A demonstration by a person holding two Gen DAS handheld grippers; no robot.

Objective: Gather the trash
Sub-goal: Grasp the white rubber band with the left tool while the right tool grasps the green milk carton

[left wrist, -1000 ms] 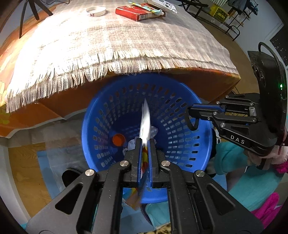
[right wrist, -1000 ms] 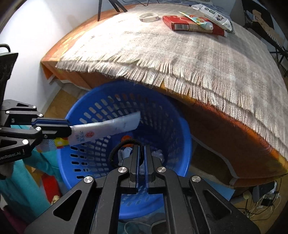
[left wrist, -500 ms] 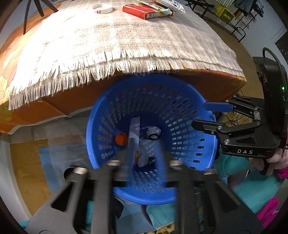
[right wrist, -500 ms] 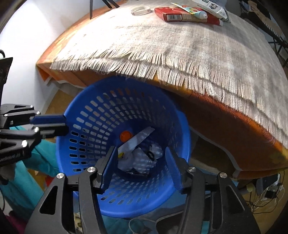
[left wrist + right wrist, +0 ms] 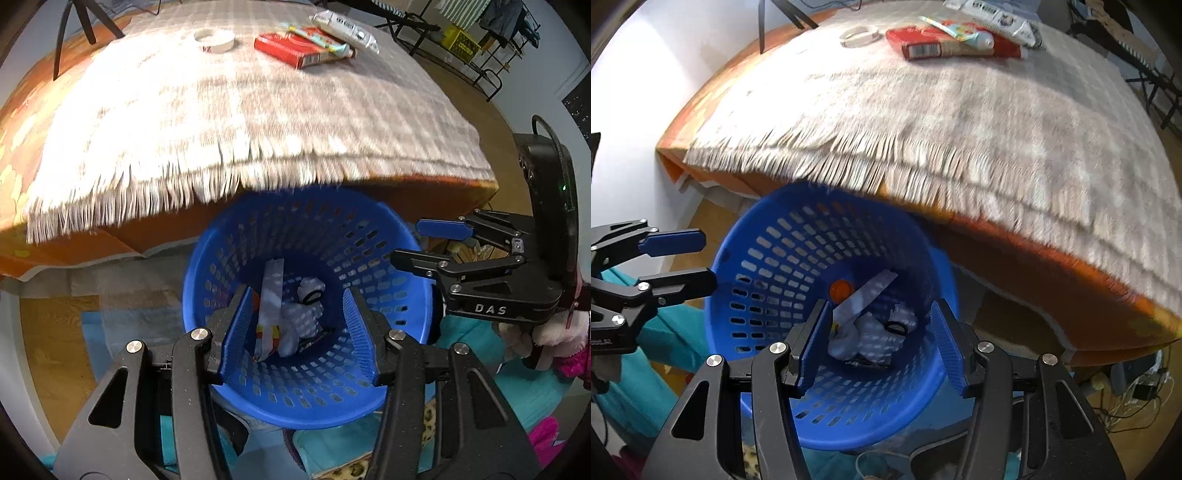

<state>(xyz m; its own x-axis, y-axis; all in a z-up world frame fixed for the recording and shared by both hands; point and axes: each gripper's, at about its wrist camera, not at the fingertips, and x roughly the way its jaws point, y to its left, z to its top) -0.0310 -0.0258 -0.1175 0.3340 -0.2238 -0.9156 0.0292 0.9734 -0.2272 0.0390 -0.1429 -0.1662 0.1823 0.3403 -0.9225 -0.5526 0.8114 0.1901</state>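
Observation:
A blue perforated basket [image 5: 314, 413] [image 5: 849, 435] stands on the floor against the table edge. In it lie a flat white wrapper [image 5: 271, 291] [image 5: 866, 295], crumpled white paper [image 5: 303, 317] [image 5: 871, 336], a black loop [image 5: 314, 295] [image 5: 895, 326] and an orange cap [image 5: 841, 290]. My left gripper [image 5: 296, 291] [image 5: 709, 258] hovers over the basket, its jaws opening with nothing between them. Opposite it, my right gripper [image 5: 880, 304] [image 5: 406, 240] is open and holds nothing.
On the fringed cloth [image 5: 240, 122] at the table's far side lie a red box [image 5: 291, 50] [image 5: 945, 46], a toothpaste tube [image 5: 321, 37], a white tube [image 5: 343, 26] and a white ring [image 5: 215, 38]. Teal fabric [image 5: 665, 343] lies beside the basket; cables [image 5: 1137, 395] run at the right.
Both grippers went from shut to open. The white wrapper left my left gripper and the black loop left my right; both now lie in the basket.

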